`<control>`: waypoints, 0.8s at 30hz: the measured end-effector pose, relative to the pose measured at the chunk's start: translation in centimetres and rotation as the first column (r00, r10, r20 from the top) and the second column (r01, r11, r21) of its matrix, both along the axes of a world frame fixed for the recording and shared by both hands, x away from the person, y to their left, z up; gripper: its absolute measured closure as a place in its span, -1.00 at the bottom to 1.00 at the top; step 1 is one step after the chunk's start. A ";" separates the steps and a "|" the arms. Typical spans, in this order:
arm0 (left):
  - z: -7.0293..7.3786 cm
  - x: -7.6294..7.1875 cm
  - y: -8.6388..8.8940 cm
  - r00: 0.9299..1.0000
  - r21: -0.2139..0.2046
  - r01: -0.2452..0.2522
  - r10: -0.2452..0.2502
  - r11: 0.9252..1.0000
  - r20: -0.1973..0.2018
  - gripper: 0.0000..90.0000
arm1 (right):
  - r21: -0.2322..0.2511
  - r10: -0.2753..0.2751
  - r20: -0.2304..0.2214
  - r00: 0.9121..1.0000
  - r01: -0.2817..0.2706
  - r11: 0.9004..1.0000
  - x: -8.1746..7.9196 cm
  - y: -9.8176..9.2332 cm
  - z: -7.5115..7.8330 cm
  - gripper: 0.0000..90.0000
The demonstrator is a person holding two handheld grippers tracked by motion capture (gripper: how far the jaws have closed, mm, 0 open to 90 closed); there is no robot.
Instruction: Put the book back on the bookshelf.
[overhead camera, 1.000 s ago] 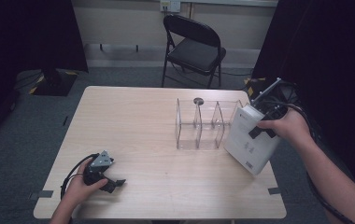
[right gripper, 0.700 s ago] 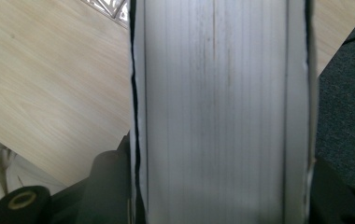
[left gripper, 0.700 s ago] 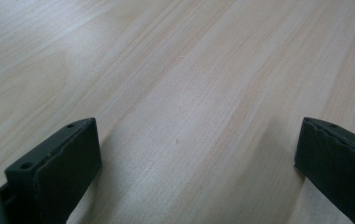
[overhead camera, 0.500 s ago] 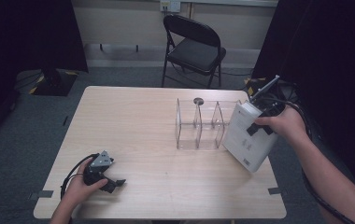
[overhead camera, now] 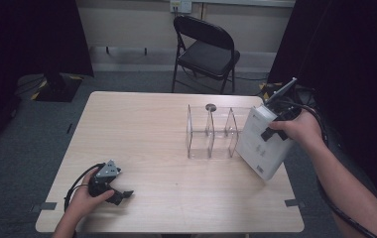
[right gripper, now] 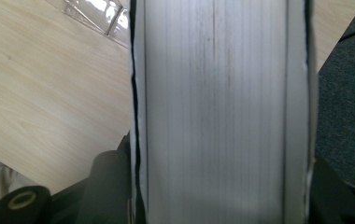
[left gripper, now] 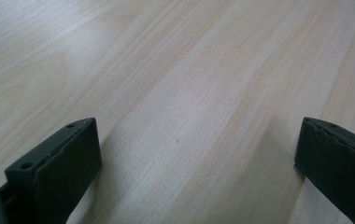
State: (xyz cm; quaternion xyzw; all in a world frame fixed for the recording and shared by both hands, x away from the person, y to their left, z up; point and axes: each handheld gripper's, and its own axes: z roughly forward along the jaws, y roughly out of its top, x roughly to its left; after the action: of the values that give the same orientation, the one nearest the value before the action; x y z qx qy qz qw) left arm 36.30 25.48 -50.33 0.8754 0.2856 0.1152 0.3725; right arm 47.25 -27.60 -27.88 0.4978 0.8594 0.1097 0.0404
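Book point(overhead camera: 264, 144) held tilted at the right end of the clear rack point(overhead camera: 211, 131), clamped by its page edge in the right gripper point(overhead camera: 275, 130). I'd bring it upright and line it up with a slot before lowering; the rack's thin dividers could catch a corner. Far left of the rack, the left gripper point(overhead camera: 122, 194) rests on the table point(overhead camera: 142, 129), jaws wide and empty. Behind the rack stands a folding chair point(overhead camera: 204, 49).

Wide-apart tongs point(left gripper: 199, 172) over pale wooden table point(left gripper: 189, 70)
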 end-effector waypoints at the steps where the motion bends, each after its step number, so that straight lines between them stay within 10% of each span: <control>1: 0.0 0.0 0.0 1.000 0.000 0.000 0.000 1.000 0.000 -1.00 | -0.003 0.000 0.002 1.000 0.000 1.000 0.1 0.0 0.0 0.17; 24: 0.0 0.0 0.0 1.000 0.000 0.002 -0.002 1.000 0.000 -1.00 | -0.003 -0.041 0.011 0.999 0.041 0.999 1.3 1.3 -0.1 0.17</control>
State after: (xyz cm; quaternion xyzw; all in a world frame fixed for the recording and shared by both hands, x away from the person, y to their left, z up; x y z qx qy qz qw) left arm 36.30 25.50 -50.33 0.8758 0.2846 0.1148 0.3726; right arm 48.60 -26.26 -27.96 0.5145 0.8491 0.1100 0.0481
